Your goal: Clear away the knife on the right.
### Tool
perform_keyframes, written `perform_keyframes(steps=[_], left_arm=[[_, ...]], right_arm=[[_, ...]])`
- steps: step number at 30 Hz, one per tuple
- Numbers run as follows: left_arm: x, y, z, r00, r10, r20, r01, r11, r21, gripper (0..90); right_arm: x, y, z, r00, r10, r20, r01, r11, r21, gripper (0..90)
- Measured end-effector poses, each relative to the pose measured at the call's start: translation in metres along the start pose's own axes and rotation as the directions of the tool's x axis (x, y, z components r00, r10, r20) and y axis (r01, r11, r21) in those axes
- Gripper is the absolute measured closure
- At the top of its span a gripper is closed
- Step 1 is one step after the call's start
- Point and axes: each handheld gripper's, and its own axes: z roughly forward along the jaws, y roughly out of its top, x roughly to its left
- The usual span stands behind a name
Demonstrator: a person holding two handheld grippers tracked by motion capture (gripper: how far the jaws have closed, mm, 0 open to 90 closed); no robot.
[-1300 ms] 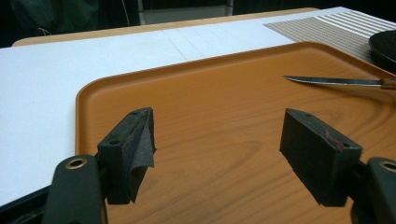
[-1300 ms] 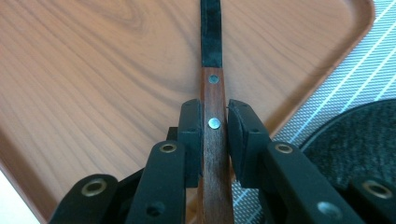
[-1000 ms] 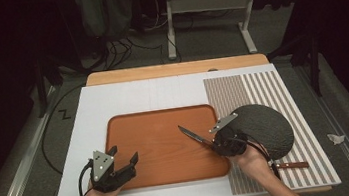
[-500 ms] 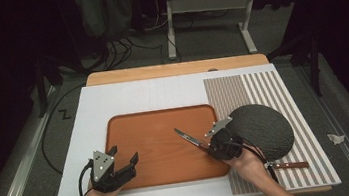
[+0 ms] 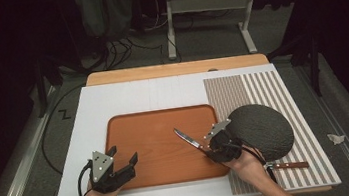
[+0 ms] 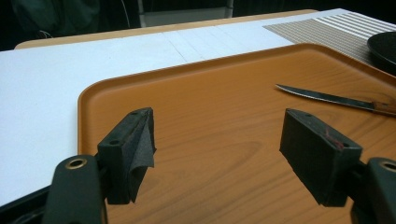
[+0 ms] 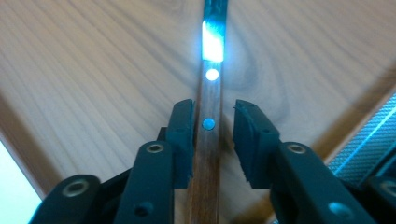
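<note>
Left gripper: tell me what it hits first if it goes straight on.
Probably the knife. The left gripper, jaws open, points across the bare tray, and the blade lies ahead, right of centre; depth is unclear, so it might pass beside the tip.

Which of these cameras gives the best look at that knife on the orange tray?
The high view: the knife shows blade to handle, lying on the tray. The left gripper view shows its blade and a bit of handle. The right gripper view shows just the riveted handle between the right gripper jaws, which have just been opening.

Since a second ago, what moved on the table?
The right tongs slid the knife leftward onto the tray and have just been opening; the handle lies loose between the jaws. The left tongs, open, and the dark round mat stayed put.
</note>
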Motion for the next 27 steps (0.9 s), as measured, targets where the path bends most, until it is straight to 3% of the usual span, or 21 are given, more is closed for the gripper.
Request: perform_keyframes(steps=[5, 10, 18, 27], left_arm=[[0.000, 0.000, 0.000, 1.0000, 0.001, 0.000, -0.001, 1.0000, 0.002, 26.7], [0.000, 0.000, 0.001, 1.0000, -0.002, -0.002, 0.002, 1.0000, 0.002, 26.7], [0.000, -0.001, 0.001, 1.0000, -0.005, -0.001, 0.005, 1.0000, 0.002, 26.7], [0.001, 0.000, 0.000, 1.0000, -0.007, -0.001, 0.007, 1.0000, 0.002, 26.7]], right_arm=[[0.000, 0.001, -0.004, 0.9999, -0.010, 0.002, 0.010, 0.999, -0.042, 68.8], [0.007, 0.006, -0.005, 0.9982, -0.059, 0.002, 0.059, 0.994, -0.088, 79.4], [0.013, 0.013, 0.007, 0.9948, -0.095, -0.038, 0.092, 0.994, -0.066, 86.1], [0.011, 0.012, 0.015, 0.9954, -0.090, -0.031, 0.089, 0.995, -0.054, 86.1]])
